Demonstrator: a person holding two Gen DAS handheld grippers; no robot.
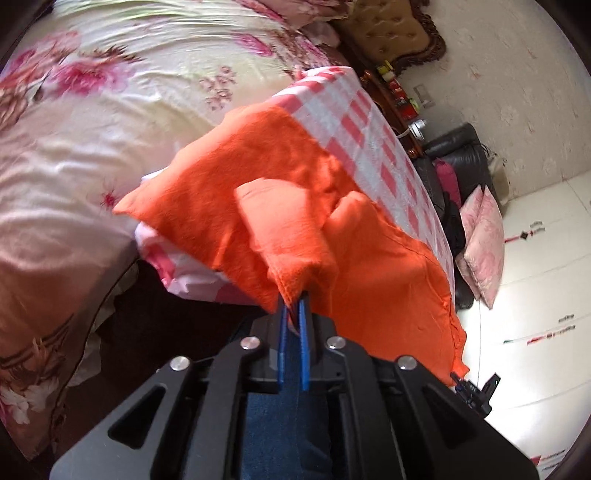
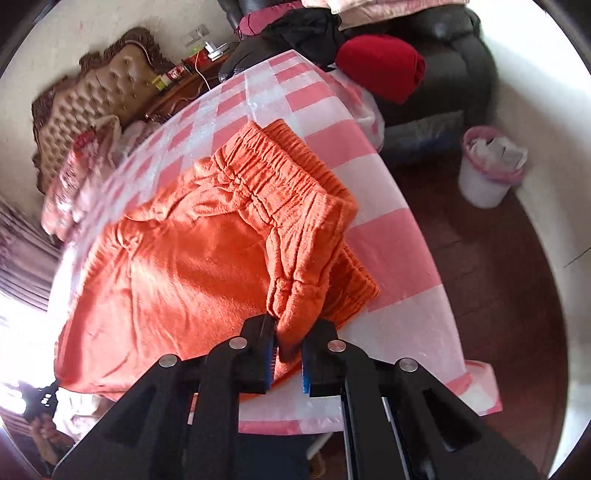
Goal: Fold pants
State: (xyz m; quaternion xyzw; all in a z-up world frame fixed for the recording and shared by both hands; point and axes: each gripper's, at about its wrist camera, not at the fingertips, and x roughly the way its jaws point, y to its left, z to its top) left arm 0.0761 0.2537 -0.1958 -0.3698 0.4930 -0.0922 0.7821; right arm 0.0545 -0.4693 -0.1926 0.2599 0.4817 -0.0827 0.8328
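Orange pants [image 1: 229, 177] lie across a table covered in a pink-and-white checked cloth [image 1: 354, 122]. My left gripper [image 1: 294, 301] is shut on the hem of a leg end, which is lifted and folds back over the rest of the fabric. In the right wrist view the pants [image 2: 192, 258] show their elastic waistband [image 2: 280, 173], doubled over near the table's edge [image 2: 399, 236]. My right gripper [image 2: 289, 332] is shut on a bunched corner of that waistband, with orange cloth between its blue pads.
A bed with a floral sheet [image 1: 110, 92] and a tufted headboard [image 1: 391, 33] lies beyond the table. A black sofa [image 2: 461, 55] holds a red garment [image 2: 384, 66]. A white bin [image 2: 487, 170] stands on the dark floor. Pink cushions [image 1: 484, 240] lean by the sofa.
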